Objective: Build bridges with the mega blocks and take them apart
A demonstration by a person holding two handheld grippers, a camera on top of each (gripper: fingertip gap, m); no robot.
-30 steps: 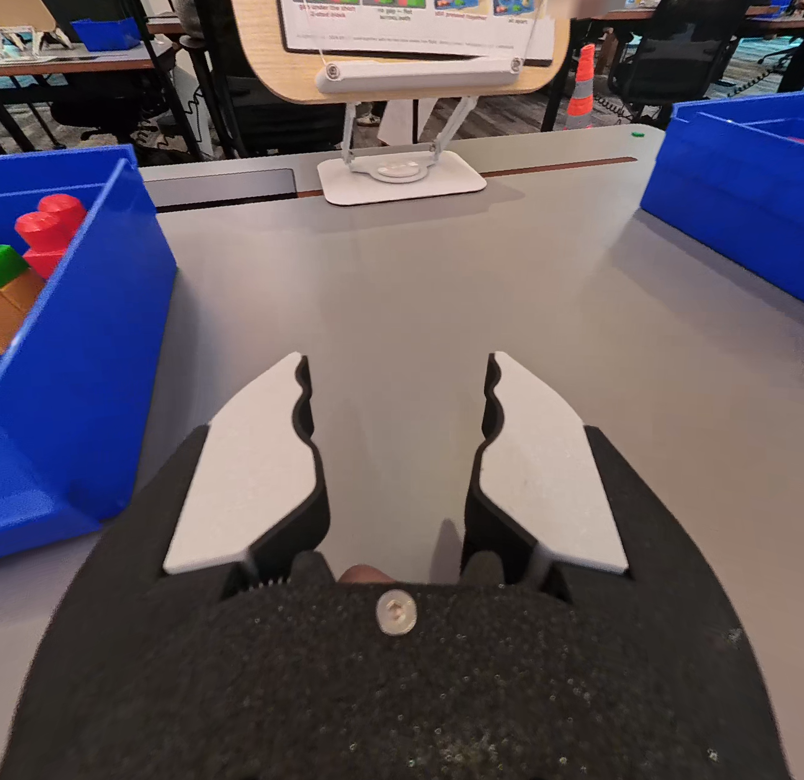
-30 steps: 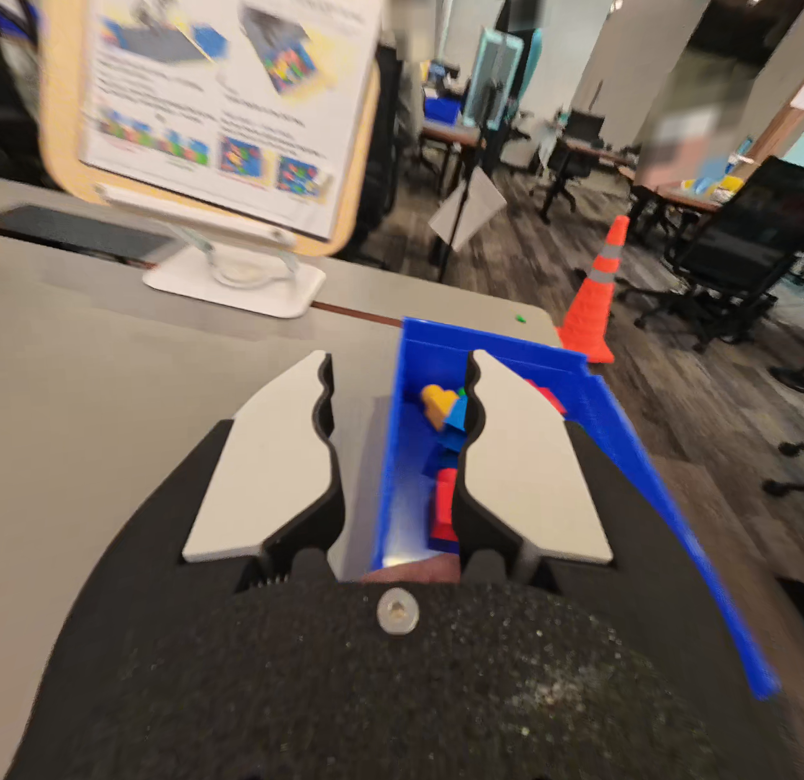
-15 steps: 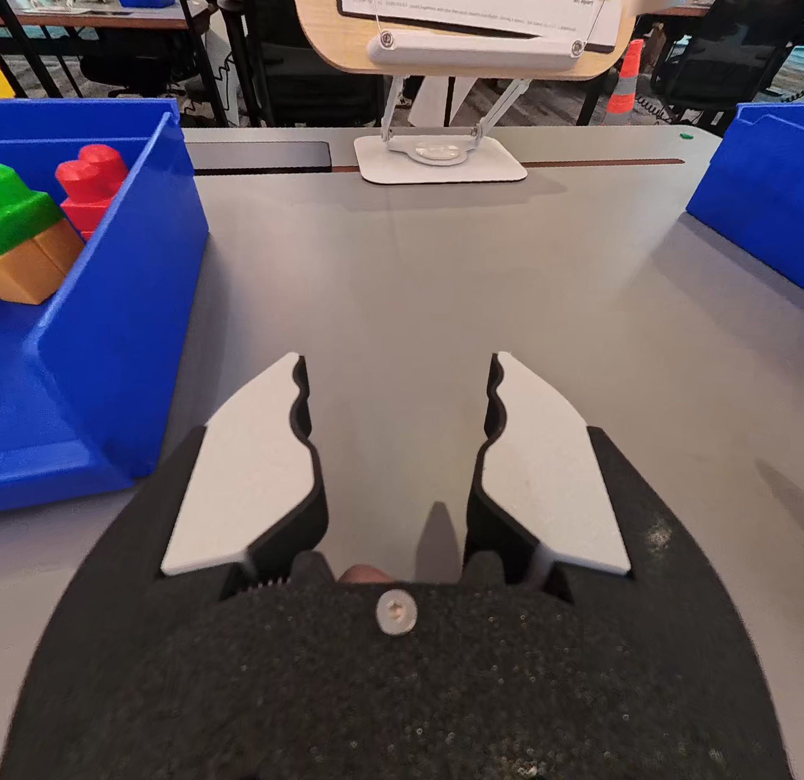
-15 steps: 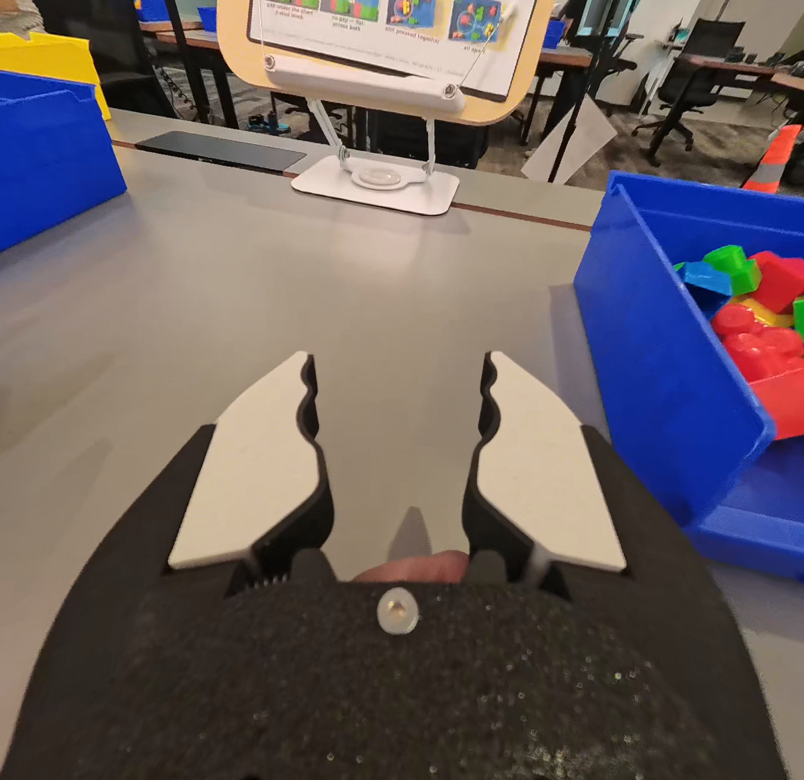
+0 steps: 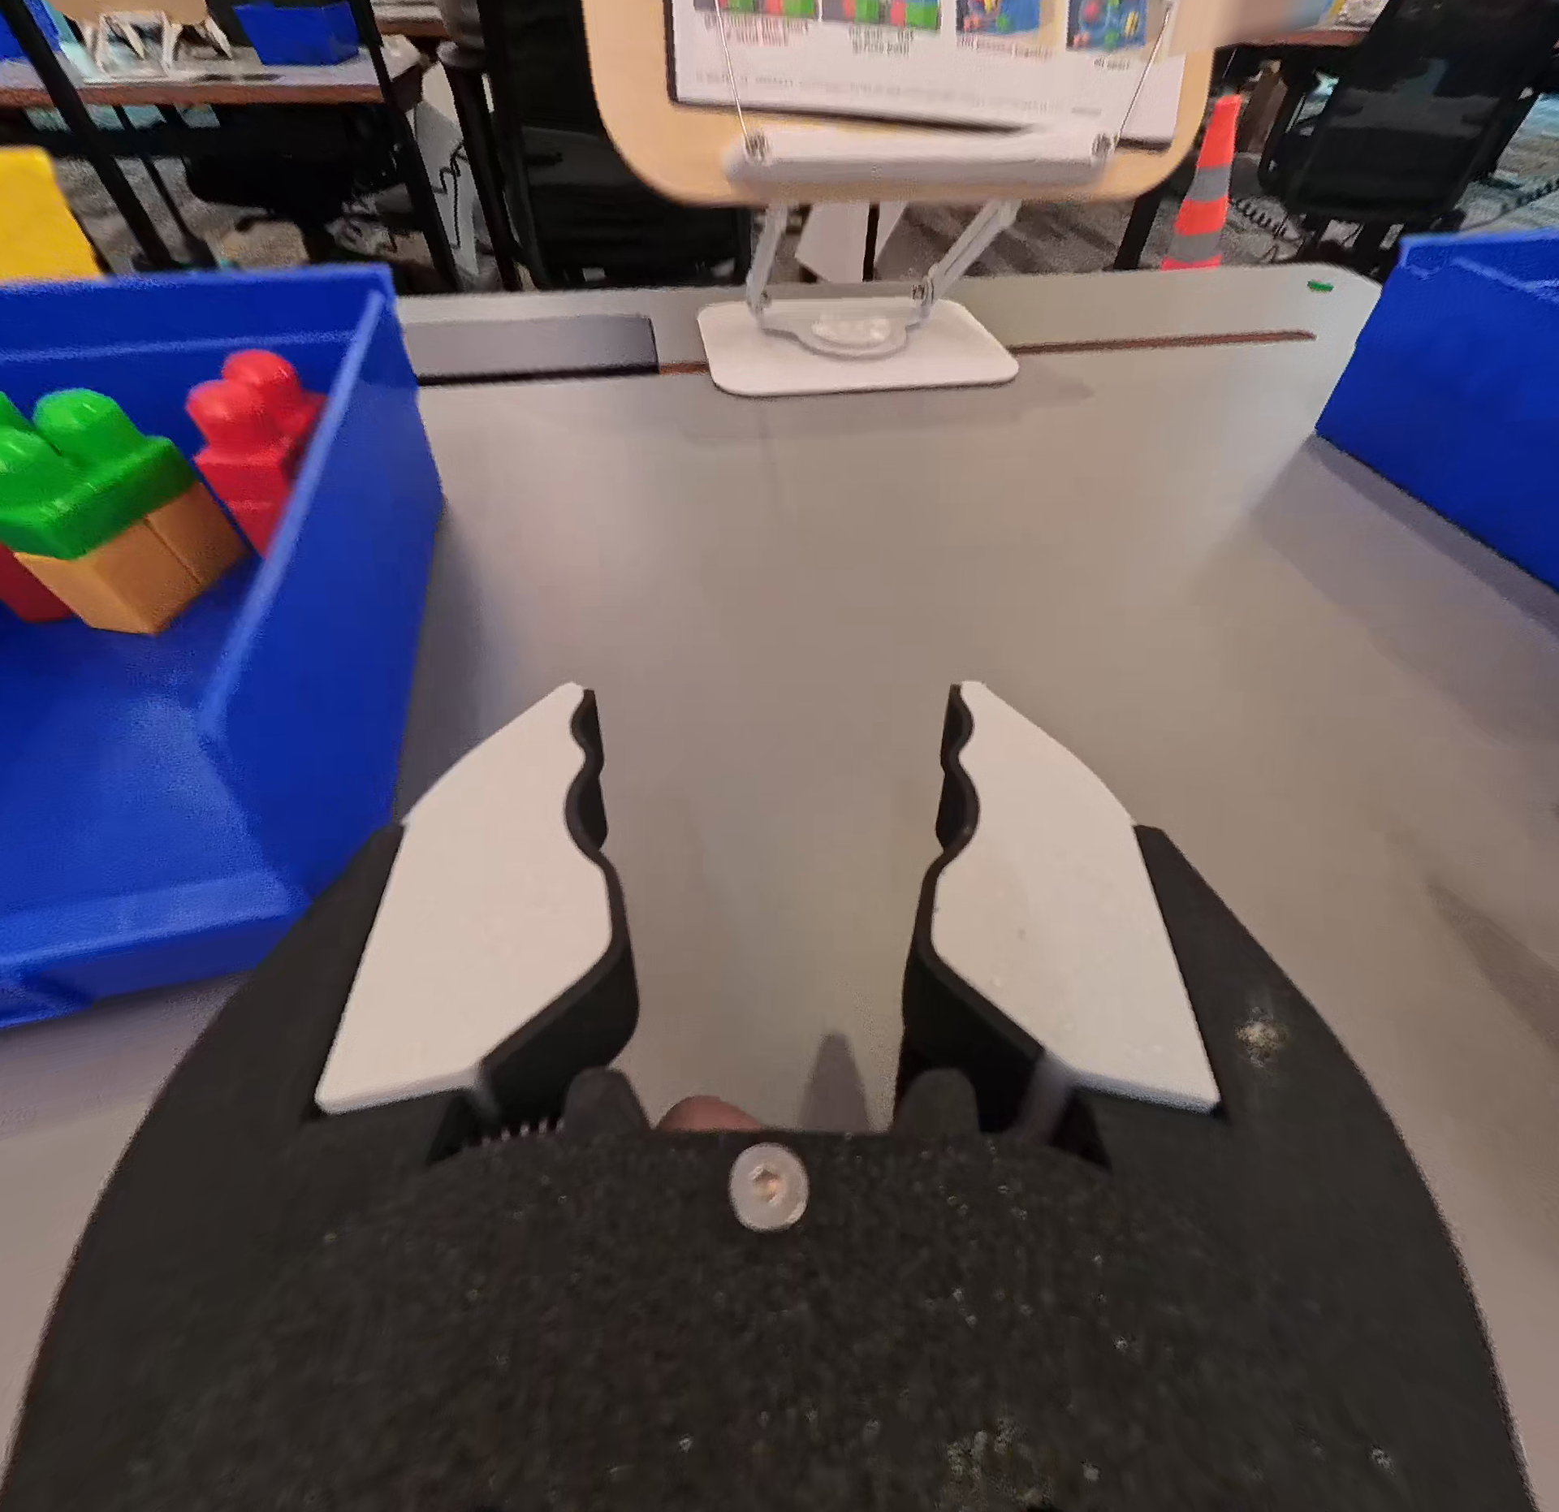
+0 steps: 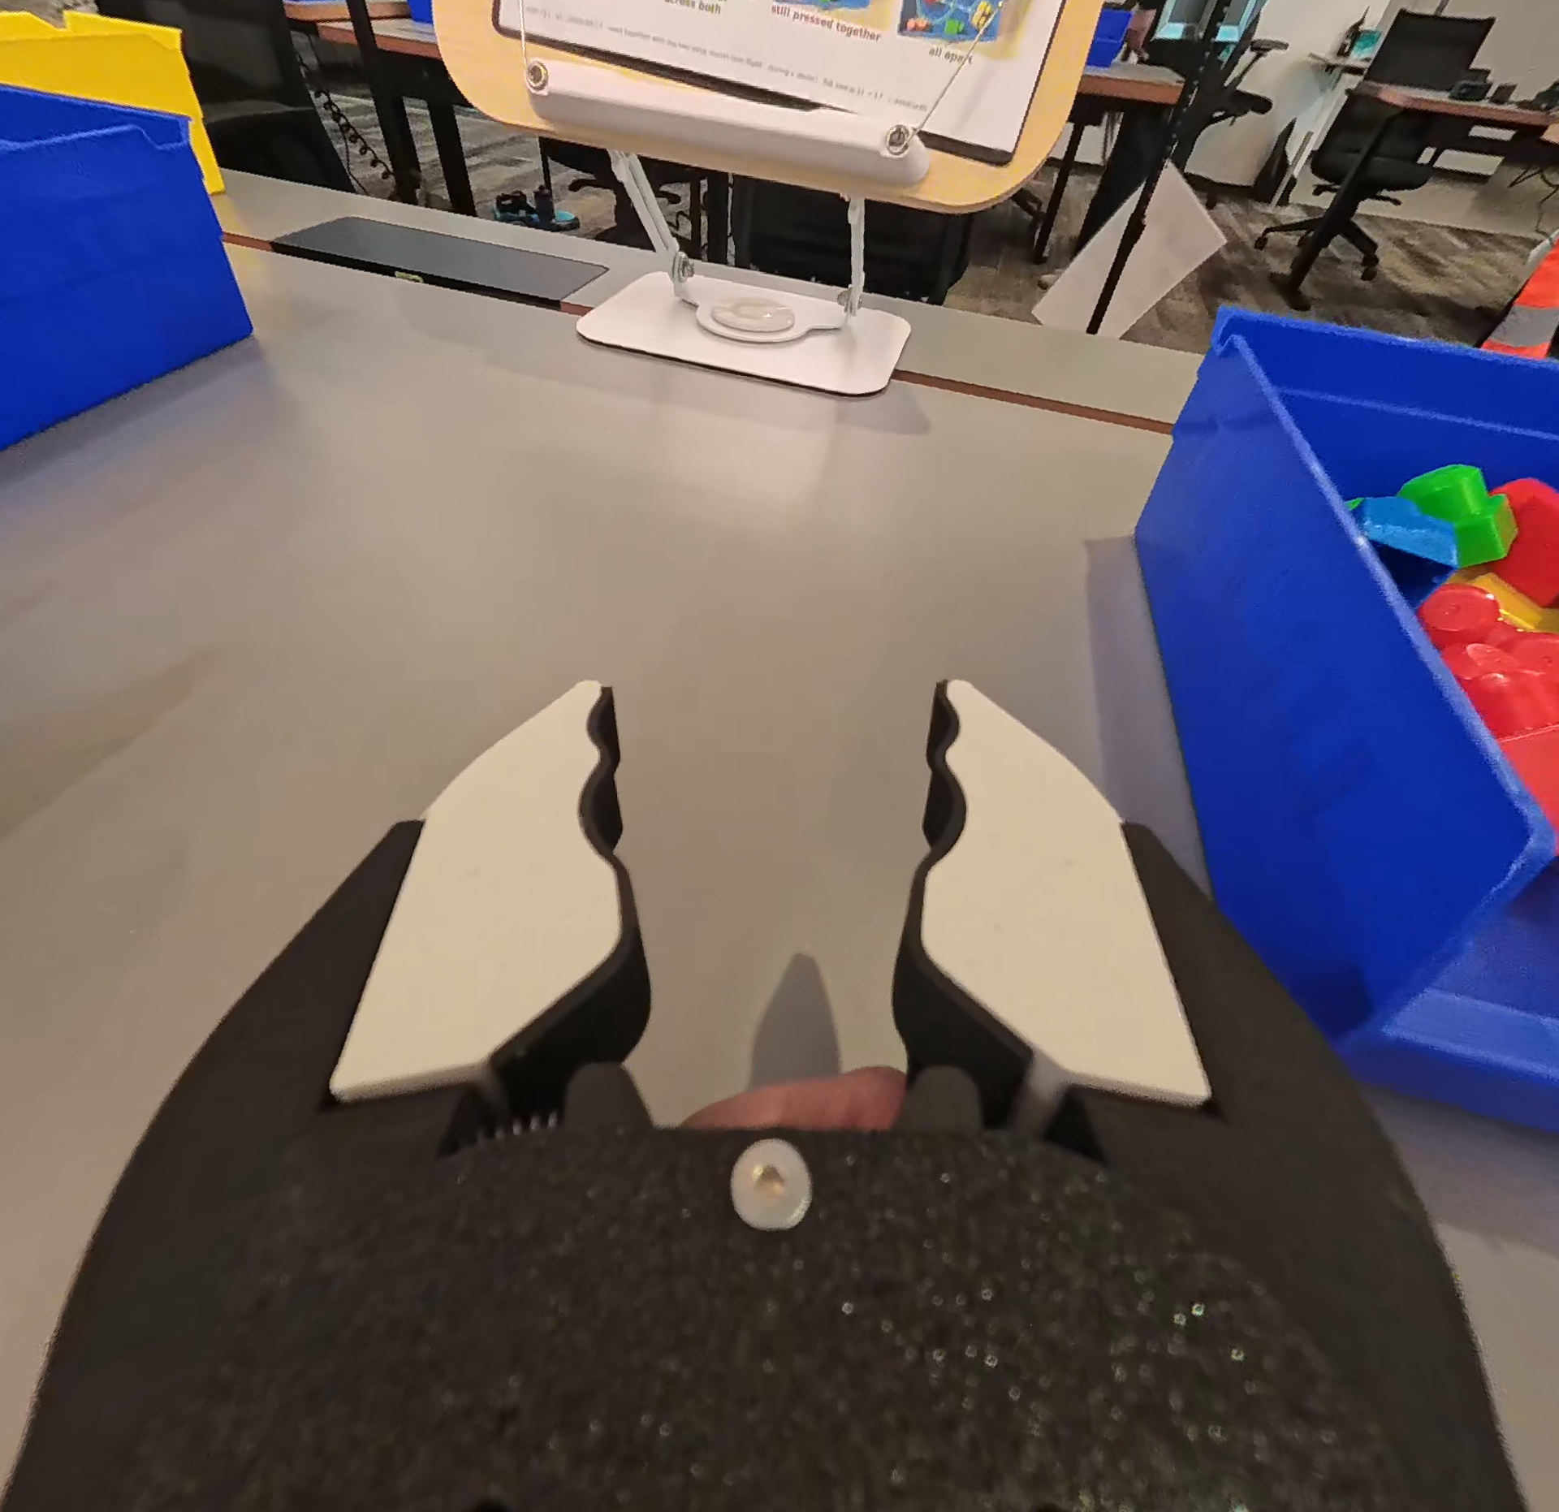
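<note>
Both my left claw (image 5: 772, 704) and right claw (image 6: 772, 699) gape empty over the bare grey bench (image 5: 844, 560). Mega blocks (image 5: 110, 501) lie in blue bins (image 5: 320, 628), partly cut off at the frame edges; the stand's sheet (image 5: 919, 29) is blurred.

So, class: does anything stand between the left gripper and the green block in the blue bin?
Yes. The blue plastic bin's near side wall stands between the open left gripper and the green plastic block.

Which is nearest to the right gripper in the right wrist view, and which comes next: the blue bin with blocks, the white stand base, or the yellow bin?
From the right gripper:
1. Blue bin with blocks, close on its right.
2. White stand base, ahead across the table, about centre.
3. Yellow bin, far left, behind the other blue bin.
</note>
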